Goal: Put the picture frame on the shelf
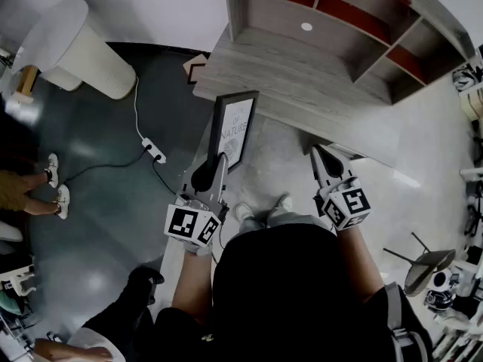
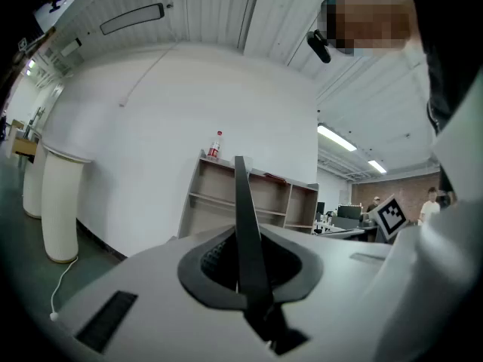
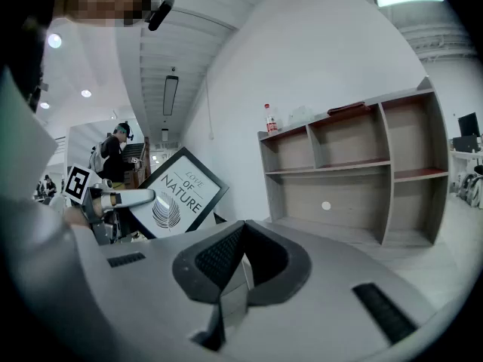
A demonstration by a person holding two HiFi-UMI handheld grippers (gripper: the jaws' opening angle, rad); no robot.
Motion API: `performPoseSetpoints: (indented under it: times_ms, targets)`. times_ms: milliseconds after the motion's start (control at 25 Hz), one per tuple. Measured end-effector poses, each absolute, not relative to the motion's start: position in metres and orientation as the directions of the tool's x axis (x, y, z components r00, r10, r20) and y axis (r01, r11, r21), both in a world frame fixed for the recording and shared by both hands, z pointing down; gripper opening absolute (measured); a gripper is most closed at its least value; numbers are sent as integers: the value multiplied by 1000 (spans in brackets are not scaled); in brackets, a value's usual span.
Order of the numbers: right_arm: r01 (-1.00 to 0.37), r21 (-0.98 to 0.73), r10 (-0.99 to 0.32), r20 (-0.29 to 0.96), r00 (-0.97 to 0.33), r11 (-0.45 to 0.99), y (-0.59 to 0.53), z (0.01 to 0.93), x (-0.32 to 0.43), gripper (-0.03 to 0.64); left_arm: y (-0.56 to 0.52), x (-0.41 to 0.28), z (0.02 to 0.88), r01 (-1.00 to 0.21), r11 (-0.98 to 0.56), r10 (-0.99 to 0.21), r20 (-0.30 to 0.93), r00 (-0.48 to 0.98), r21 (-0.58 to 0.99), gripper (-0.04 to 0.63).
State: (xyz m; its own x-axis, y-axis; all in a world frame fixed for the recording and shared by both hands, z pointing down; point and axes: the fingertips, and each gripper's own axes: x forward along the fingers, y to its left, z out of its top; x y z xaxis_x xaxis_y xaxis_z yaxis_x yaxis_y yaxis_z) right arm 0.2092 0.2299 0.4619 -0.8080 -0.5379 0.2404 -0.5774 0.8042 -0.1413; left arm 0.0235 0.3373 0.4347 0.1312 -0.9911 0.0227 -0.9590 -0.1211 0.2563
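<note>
The left gripper (image 1: 220, 164) is narrowly closed on the lower edge of the picture frame (image 1: 235, 123), its pads pinching the thin black border, which shows edge-on between the jaws. The right gripper (image 1: 320, 159) is fully closed on nothing, beside the left one. Both are in front of the shelf (image 1: 272, 21). The frame is in the air, short of the shelf's wide bottom ledge (image 1: 302, 89) and touching nothing there.

The grip is likely the weak point. With only one edge held, the frame could swing or slip between the pads. It may also clip the ledge's front edge or a divider and tip over when it is released.
</note>
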Motion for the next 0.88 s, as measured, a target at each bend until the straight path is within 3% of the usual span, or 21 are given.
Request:
performPoseSetpoints:
  times_ms: [880]
  targets:
    - [-590, -201, -549, 228, -804, 782, 141, 477, 290, -3, 249, 90, 440, -967, -104, -991, 60, 121, 232, 40]
